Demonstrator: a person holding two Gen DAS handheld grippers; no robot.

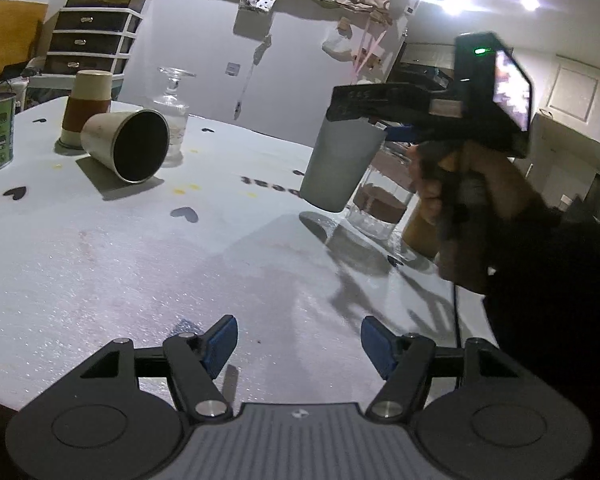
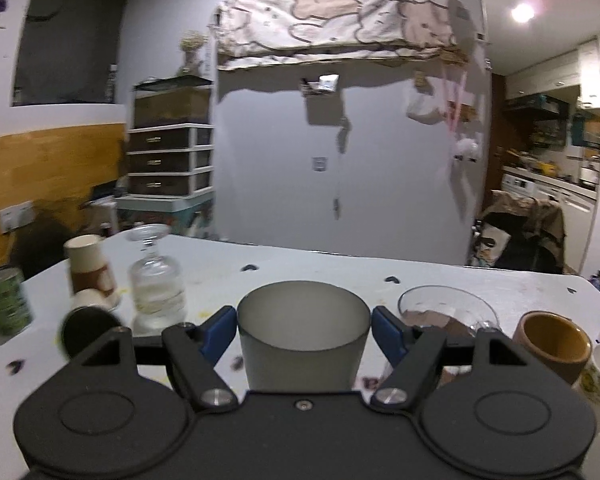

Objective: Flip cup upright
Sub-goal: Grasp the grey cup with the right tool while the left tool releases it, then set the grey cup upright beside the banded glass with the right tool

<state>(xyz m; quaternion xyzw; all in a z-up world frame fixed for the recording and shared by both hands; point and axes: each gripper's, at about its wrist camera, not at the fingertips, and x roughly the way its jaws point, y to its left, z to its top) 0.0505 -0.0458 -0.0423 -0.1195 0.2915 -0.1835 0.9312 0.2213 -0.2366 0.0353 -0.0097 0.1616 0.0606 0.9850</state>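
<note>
White desk [image 1: 140, 272] with small dark heart marks is filling the left wrist view; the left hand-held gripper [image 1: 299, 344] is hovering low over a bare patch with its blue pads apart and nothing between them. Across from it, the right hand-held gripper [image 1: 374, 130] is gripping the grey cup [image 1: 340, 164] near its rim, mouth uppermost and slightly tilted, base lifted just clear of the desk in front of a glass bowl [image 1: 380, 208]. A second cup [image 1: 126, 146] is lying on its side at far left, beside a paper cup [image 1: 86, 108] and an inverted glass [image 1: 172, 112]. In the right wrist view, the right hand-held gripper [image 2: 304, 330] is clamping the grey cup [image 2: 303, 332] between both pads, open mouth facing up. The glass bowl [image 2: 444, 308] and a brown mug [image 2: 554, 342] are sitting just to the right. Judgement: the cup should be levelled, lowered straight until the base seats flat, clear of the bowl, then released gently.
</note>
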